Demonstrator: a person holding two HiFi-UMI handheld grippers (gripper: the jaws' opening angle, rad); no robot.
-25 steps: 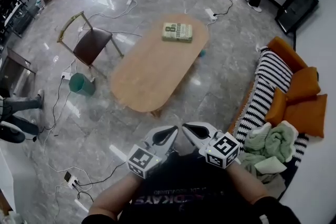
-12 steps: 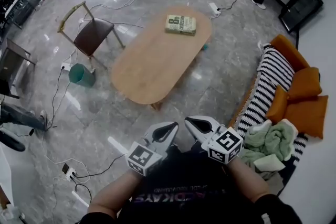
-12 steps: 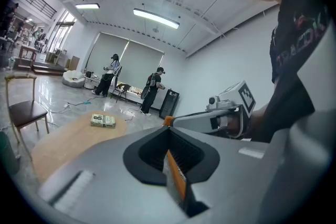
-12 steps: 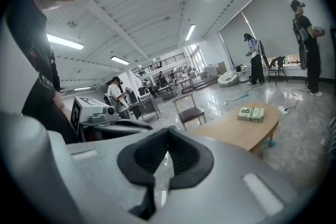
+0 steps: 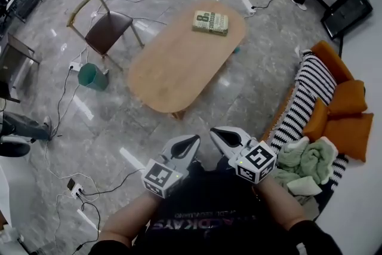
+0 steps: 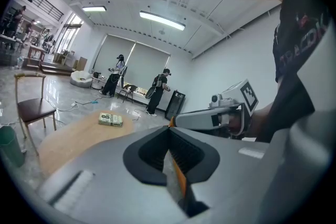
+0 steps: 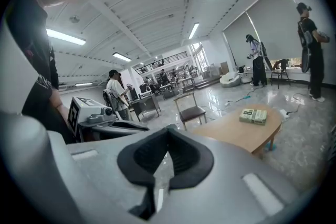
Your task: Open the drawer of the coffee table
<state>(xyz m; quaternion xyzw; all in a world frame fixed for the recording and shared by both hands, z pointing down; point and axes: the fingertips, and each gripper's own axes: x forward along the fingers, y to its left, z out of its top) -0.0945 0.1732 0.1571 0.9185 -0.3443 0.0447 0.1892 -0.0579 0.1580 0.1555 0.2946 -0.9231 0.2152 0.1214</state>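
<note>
The oval wooden coffee table (image 5: 179, 68) stands on the grey floor ahead of me, with a green book (image 5: 210, 22) at its far end. No drawer shows from above. My left gripper (image 5: 194, 140) and right gripper (image 5: 213, 133) hang close together in front of my chest, well short of the table, both shut with nothing between the jaws. The left gripper view shows the table (image 6: 68, 139) and book (image 6: 111, 119) beyond its closed jaws, plus the right gripper (image 6: 176, 121). The table (image 7: 241, 134) lies ahead in the right gripper view too.
A wooden chair (image 5: 104, 30) and a teal bin (image 5: 94, 76) stand left of the table. A striped sofa (image 5: 307, 92) with orange cushions and a green blanket is on the right. Cables and power strips (image 5: 74, 188) trail across the floor. People stand at the far end.
The head view has shifted slightly, so the table sits a little higher and further right. The left gripper has drifted a little lower and left; the right one has hardly moved. Both stay shut.
</note>
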